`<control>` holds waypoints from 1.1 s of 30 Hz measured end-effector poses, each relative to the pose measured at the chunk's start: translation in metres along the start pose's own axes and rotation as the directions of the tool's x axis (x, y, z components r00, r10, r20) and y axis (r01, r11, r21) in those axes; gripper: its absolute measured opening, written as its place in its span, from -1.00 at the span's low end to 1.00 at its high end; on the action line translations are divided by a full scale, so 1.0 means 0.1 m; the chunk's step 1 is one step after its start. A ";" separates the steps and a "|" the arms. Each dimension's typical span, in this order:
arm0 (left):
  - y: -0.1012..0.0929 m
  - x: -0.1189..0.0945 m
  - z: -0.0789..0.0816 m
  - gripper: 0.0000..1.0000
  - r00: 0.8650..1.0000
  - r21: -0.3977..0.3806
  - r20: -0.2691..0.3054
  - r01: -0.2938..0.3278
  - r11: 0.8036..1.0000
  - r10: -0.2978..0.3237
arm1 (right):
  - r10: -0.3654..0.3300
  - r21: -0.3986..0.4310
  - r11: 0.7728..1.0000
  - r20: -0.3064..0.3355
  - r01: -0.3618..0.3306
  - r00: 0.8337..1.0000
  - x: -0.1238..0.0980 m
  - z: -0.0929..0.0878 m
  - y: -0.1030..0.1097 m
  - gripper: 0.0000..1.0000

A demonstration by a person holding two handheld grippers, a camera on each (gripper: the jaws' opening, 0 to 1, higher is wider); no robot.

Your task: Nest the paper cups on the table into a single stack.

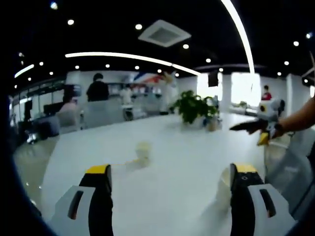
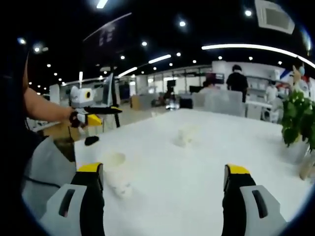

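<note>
A pale paper cup (image 1: 142,152) stands on the white table (image 1: 177,196), ahead of my left gripper (image 1: 171,169), whose jaws stand wide apart with nothing between them. A second paper cup (image 1: 224,183) is partly hidden behind its right jaw. In the right gripper view, one paper cup (image 2: 117,173) sits close beside the left jaw of my right gripper (image 2: 163,168), which is open and holds nothing. Another paper cup (image 2: 187,133) stands farther off on the table (image 2: 197,196). Each gripper shows in the other's view, held above the table edge: the right gripper (image 1: 256,127) and the left gripper (image 2: 98,113).
A potted green plant (image 1: 194,105) stands at the far side of the table, also seen as the plant (image 2: 298,118) at the right. A small black object (image 2: 91,140) lies near the table corner. People and office chairs are beyond the table. A person's arm (image 1: 300,118) reaches in.
</note>
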State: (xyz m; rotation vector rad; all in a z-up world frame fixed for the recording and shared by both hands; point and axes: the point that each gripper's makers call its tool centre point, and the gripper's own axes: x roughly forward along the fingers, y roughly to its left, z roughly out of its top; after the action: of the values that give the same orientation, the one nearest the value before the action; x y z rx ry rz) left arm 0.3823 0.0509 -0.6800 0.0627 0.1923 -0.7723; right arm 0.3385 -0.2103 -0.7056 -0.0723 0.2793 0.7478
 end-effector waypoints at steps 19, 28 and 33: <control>0.23 -0.48 -0.46 0.96 0.992 -0.007 -0.091 -0.091 0.996 0.090 | -0.019 -0.064 0.998 -0.021 0.017 1.000 0.10 -0.17 -0.20 1.00; 0.24 -0.48 -0.39 0.97 0.993 -0.008 -0.082 -0.089 0.996 0.088 | -0.013 -0.065 0.998 -0.013 0.012 1.000 0.18 -0.13 -0.22 1.00; 0.22 -0.50 -0.38 0.97 0.992 -0.006 -0.088 -0.091 0.996 0.090 | -0.016 -0.060 0.998 -0.008 0.015 1.000 0.20 -0.12 -0.24 1.00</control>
State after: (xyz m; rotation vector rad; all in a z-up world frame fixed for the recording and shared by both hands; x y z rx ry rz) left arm 0.3574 0.1058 -0.7081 0.0951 0.2753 -0.6789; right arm 0.3659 -0.2162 -0.7239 -0.1342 0.2645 0.7407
